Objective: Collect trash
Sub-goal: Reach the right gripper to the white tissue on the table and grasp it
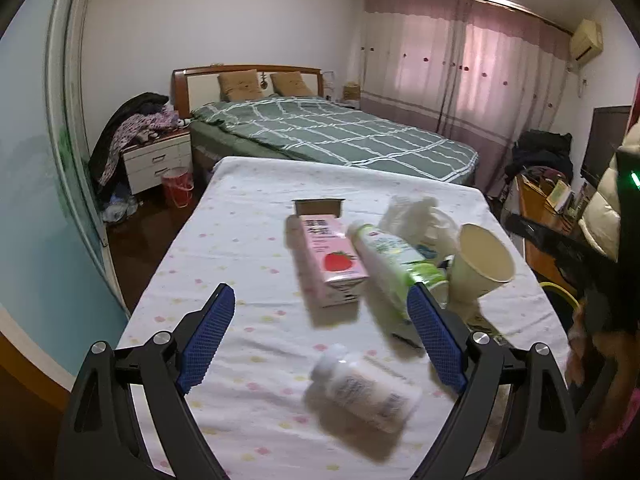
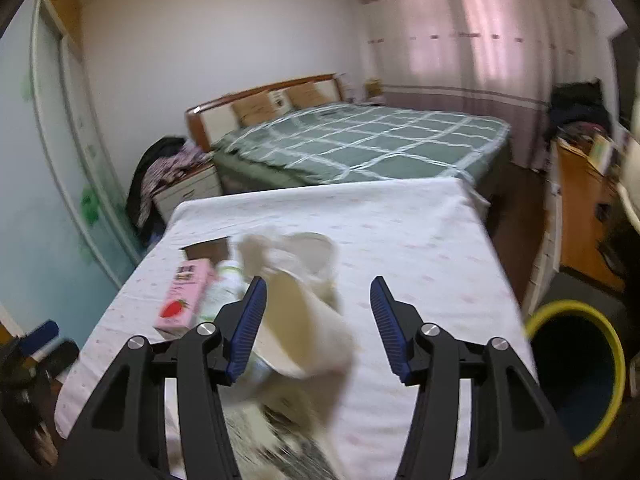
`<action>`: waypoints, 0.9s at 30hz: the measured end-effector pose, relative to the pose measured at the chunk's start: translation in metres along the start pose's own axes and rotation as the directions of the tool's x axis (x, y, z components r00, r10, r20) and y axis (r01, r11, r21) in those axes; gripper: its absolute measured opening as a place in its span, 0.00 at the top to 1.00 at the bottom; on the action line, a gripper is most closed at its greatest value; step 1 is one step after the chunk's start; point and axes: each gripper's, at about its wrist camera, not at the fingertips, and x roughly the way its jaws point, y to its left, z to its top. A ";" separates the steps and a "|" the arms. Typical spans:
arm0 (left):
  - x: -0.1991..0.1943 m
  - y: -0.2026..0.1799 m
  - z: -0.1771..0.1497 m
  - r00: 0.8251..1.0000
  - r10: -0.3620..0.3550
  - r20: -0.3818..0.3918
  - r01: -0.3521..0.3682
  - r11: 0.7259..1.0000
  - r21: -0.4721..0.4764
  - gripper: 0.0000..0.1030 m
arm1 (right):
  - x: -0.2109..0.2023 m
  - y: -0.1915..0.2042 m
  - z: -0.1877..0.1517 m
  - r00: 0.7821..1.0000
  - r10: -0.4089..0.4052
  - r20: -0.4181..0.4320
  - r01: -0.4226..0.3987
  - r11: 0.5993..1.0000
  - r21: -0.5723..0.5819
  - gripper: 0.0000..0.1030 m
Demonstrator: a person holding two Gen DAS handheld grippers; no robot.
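Hovering, left fingers: the left gripper [image 1: 322, 308] is spread wide over the bench [image 1: 240, 216], empty; a small white bottle [image 1: 362, 390] lies on its side just below and between the fingers.
Right fingers: the right gripper [image 2: 318, 300] is also spread and pinching nothing; a paper cup [image 2: 296, 320] sits between the fingers, near the left one, but blur hides whether it touches.
Near trash: a pink carton [image 1: 328, 258] lies flat beside a green-and-white bottle [image 1: 394, 258], the two just about touching; the paper cup [image 1: 480, 260] lies tipped to the right of the bottle.
Farther trash: a crumpled white bag [image 1: 416, 212] sits behind the bottle and cup; a small brown box [image 1: 319, 206] stands behind the carton.
Bin: a yellow-rimmed bin [image 2: 576, 372] stands on the floor off the bench's right edge; its inside is dark, so contents cannot be told.
Progress: by my reading, barely begun. All visible trash lies on the bench and nothing is gripped.
Left to do: likely every piece, the cup probably first.
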 end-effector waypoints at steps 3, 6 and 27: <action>0.005 0.010 -0.004 1.000 0.002 -0.009 -0.002 1.000 -0.009 0.16 | 0.029 0.022 0.016 0.998 0.027 -0.056 -0.028 0.999 -0.028 0.50; 0.015 0.012 -0.007 1.000 -0.004 -0.025 0.003 1.000 -0.021 0.16 | 0.055 0.037 0.027 0.993 0.037 -0.112 -0.042 0.998 -0.045 0.50; 0.027 0.012 -0.014 0.999 -0.026 -0.042 0.025 0.999 -0.025 0.16 | 0.086 0.045 0.054 0.984 0.050 -0.169 -0.052 0.999 -0.012 0.93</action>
